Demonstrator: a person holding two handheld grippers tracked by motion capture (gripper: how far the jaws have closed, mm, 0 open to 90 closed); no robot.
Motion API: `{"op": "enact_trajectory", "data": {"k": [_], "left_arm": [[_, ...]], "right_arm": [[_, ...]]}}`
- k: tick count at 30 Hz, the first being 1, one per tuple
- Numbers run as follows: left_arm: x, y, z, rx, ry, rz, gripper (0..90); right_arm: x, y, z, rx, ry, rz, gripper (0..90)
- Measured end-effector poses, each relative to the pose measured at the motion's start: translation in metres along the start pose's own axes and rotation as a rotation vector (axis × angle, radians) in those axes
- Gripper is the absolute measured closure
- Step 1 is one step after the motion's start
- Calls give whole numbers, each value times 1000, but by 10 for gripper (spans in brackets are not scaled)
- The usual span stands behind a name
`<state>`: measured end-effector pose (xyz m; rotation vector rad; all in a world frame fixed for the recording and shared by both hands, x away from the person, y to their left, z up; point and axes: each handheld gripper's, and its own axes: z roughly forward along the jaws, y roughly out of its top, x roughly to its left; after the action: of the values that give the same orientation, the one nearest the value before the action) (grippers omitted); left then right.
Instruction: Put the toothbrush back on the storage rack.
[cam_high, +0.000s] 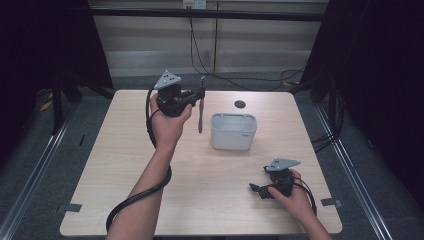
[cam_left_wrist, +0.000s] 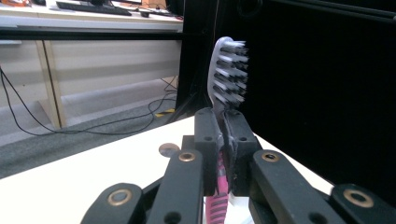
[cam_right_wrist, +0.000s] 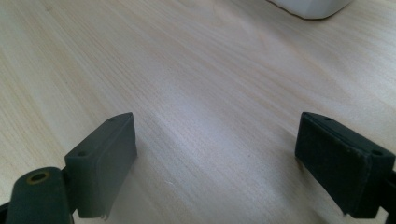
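Observation:
My left gripper (cam_high: 200, 97) is raised above the far left part of the table, shut on a toothbrush (cam_high: 201, 112). The toothbrush hangs upright with its pink handle pointing down and its bristled head up. In the left gripper view the grey head with white and dark bristles (cam_left_wrist: 227, 70) rises above the closed jaws, and the pink handle (cam_left_wrist: 219, 198) shows below them. A white rectangular cup (cam_high: 233, 131) stands just right of the toothbrush, its corner (cam_right_wrist: 310, 7) at the top of the right gripper view. My right gripper (cam_high: 254, 188) rests low at the front right, open, nothing between its pads (cam_right_wrist: 105, 161).
The light wooden table (cam_high: 200, 200) has a round dark cable hole (cam_high: 240, 104) behind the cup. Black cables run across the floor beyond the far edge. Dark curtains stand to the left and right. A thick black cable trails from my left gripper along the forearm.

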<state>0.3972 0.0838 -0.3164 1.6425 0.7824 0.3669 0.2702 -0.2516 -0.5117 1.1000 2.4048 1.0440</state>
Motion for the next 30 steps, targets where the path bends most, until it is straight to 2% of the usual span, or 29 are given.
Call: {"op": "enact_trajectory", "data": {"k": [18, 21, 25, 30], "left_arm": [[-1, 4, 19, -33, 3, -21, 855], [-2, 5, 22, -29, 10, -7, 855], [-3, 5, 28, -36, 8, -14, 855], [-4, 6, 34, -46, 4, -1, 855]], "right_arm": [[0, 0, 0, -1, 0, -2, 123], [0, 0, 0, -1, -1, -2, 123], [0, 0, 0, -2, 0, -2, 123], [0, 0, 0, -1, -1, -2, 123]]}}
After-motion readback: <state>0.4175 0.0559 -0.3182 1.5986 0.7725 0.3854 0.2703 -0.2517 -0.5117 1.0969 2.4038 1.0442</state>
